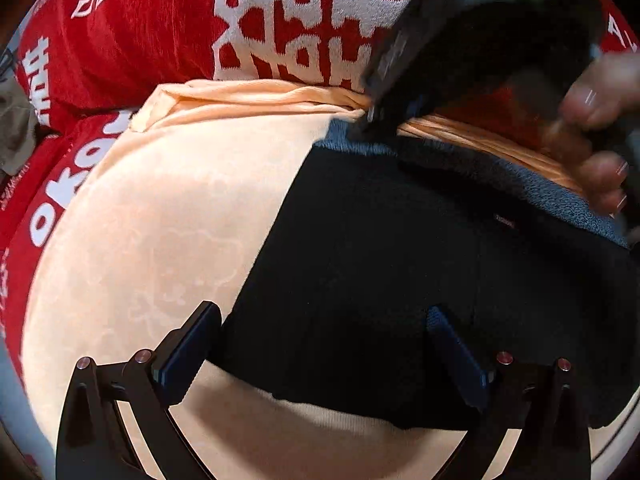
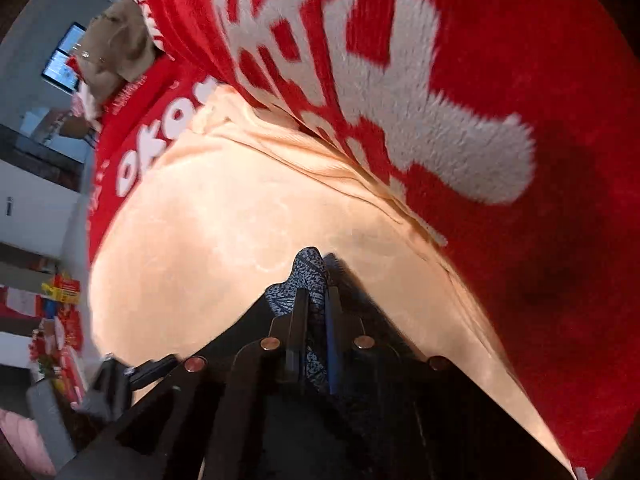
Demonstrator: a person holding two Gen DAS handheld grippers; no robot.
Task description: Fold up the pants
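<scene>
Fingers of the left gripper [image 1: 324, 344] stand wide apart in the left wrist view, released and grasping nothing, their blue pads low in the picture. Between and beyond them lie the black pants [image 1: 400, 264], spread flat on a peach-coloured sheet [image 1: 160, 220]. One finger sits just off the near left edge of the pants, over the sheet; the other sits over the dark cloth itself. A grey fuzzy lining shows along the far edge of the pants, at the waistband [image 1: 540, 188]. At the far left corner of that waistband, the right gripper [image 1: 370, 120] comes down from the upper right and pinches the cloth. A person's hand [image 1: 592, 120] wraps its dark handle at the right edge, blurred. Beyond the sheet lies a red blanket [image 1: 140, 32] with large white characters.

From the right wrist view, the fingers of the right gripper [image 2: 316, 316] are clenched on a bunched fold of the waistband [image 2: 308, 276], whose speckled grey lining pokes out past the fingertips. Black cloth of the pants [image 2: 340, 420] hangs near, below the fingers. The peach sheet [image 2: 220, 220] fills the middle, and the red blanket [image 2: 520, 80] rises on the right. A brown plush toy [image 2: 120, 40] sits far left.
</scene>
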